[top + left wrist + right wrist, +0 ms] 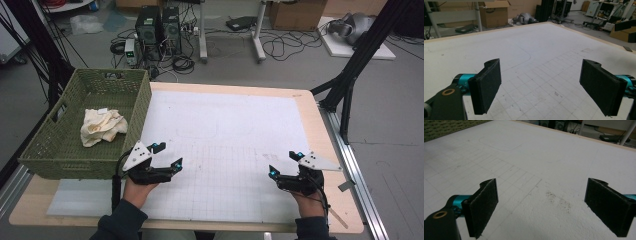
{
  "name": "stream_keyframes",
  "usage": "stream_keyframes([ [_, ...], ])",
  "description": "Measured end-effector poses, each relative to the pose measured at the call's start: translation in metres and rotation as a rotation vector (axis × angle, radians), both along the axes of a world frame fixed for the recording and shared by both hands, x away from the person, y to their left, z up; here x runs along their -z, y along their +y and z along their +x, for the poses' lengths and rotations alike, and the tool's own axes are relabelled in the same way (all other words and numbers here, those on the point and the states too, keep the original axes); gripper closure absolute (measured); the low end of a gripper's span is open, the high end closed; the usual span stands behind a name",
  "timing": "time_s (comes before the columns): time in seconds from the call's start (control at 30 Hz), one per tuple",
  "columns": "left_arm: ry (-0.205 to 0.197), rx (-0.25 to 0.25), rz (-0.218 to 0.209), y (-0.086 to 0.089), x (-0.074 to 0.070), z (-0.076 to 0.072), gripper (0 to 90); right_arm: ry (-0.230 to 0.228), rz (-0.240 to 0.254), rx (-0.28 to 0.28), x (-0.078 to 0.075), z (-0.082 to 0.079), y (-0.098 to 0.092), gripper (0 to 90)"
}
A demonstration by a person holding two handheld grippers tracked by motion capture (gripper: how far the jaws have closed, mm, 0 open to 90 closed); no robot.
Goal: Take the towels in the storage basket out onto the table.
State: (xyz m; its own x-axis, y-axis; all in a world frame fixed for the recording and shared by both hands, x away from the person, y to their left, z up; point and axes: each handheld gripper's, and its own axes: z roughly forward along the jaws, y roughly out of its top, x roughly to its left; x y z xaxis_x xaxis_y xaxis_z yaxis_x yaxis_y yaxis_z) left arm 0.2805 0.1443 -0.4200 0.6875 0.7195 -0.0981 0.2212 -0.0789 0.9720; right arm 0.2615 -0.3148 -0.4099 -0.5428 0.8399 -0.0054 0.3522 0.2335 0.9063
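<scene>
Here, at about nine o'clock on the table (320, 150), a green woven basket (60, 145) stands on the left edge, and a crumpled cream cloth (102, 127) lies on its floor toward the near wall. Just beside the basket's near right corner, at roughly seven o'clock on the white gridded mat (235, 130), the left gripper (167, 155) rests low in the person's left hand (137, 190), its grey three-cornered plate tilted up and its jaws pointing toward one o'clock. Those jaws stand wide apart with nothing between them; in the left gripper view the left gripper (541, 85) frames only bare gridded mat (536, 75) between its two black pads (487, 87), with cardboard boxes and cables on the floor beyond the far table edge. The cloth sits at about eleven o'clock from this gripper, apart from it, with the basket wall between. The middle of the mat shows faint pencilled lines and a curved outline. Over at five o'clock on the mat, the right gripper (286, 163) is held in the right hand (307, 202), jaws pointing toward ten o'clock and likewise spread wide and empty. In the right gripper view the right gripper (541, 207) looks across the mat (524, 165), where a small patch of dark specks (559, 201) lies between its pads, and a strip of the basket (446, 126) shows at eleven o'clock.
</scene>
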Motion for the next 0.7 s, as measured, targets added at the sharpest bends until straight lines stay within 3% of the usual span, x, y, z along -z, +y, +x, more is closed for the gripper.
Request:
stream_keyframes([
  [0.43,0.001,0.000,0.000,0.0003,-0.0012,-0.0006,17.9,0.024,0.025,-0.024,0.0033,0.0012,-0.0024,10.9],
  [0.7,-0.017,-0.008,-0.017,0.0037,-0.0097,-0.0064,17.9,0.011,0.024,-0.031,0.0004,-0.0051,-0.0018,10.9],
])
